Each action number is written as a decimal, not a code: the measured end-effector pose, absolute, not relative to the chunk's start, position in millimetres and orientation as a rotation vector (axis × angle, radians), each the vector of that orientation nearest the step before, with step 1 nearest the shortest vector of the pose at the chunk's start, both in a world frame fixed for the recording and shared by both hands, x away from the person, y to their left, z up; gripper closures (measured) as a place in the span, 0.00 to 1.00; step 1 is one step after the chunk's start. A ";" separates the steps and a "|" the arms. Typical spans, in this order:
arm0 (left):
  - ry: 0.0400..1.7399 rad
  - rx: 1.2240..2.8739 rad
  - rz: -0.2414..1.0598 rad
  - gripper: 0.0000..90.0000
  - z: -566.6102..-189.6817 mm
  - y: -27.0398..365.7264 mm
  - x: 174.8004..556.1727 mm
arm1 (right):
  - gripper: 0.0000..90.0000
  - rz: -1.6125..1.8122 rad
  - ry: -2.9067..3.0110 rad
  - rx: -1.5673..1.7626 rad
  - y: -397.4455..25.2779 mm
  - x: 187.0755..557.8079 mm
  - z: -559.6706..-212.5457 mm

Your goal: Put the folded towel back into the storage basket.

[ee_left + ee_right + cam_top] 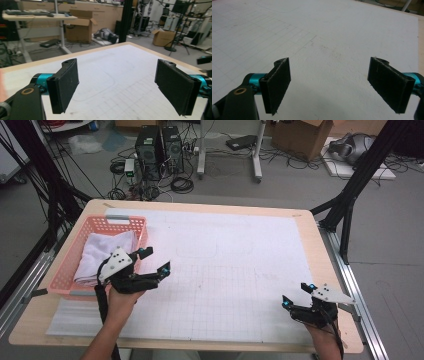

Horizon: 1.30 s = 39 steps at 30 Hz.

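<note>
Currently, in the high view, a towel (pixel 102 254) is seen folded in a pink basket (pixel 66 270) at the table's (pixel 305 227) left edge. The left gripper (pixel 156 260) is held just beside the basket's right wall, jaws wide, empty, probably staged for a reach. The right gripper (pixel 297 295) is parked near the front right corner, likely kept clear. In the left gripper view, wide jaws face the white mat (pixel 120 75). In the right gripper view, jaws gape over bare mat.

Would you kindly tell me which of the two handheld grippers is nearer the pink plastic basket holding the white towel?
The left gripper: it hovers beside the pink plastic basket; the right gripper is across the table.
</note>
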State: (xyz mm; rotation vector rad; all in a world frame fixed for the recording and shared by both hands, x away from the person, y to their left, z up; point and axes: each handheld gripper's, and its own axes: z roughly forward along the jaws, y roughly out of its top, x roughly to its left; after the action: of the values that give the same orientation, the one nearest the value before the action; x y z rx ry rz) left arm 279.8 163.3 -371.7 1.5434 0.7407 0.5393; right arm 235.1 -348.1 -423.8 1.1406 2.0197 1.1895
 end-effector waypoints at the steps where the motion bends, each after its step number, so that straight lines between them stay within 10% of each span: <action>1: 0.735 1.546 0.530 0.22 -374.8 158.9 278.4 | 0.20 1.192 2.015 1.132 -348.6 235.4 -423.3; 39: 0.676 1.671 0.450 0.24 -421.3 121.6 269.2 | 0.20 1.199 2.017 1.134 -345.4 235.0 -426.2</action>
State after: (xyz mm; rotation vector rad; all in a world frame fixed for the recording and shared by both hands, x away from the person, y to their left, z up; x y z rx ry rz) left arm 269.2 121.6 -421.3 1.6710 0.6756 0.4496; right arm 235.0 -345.4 -426.2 1.1340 2.0166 1.1986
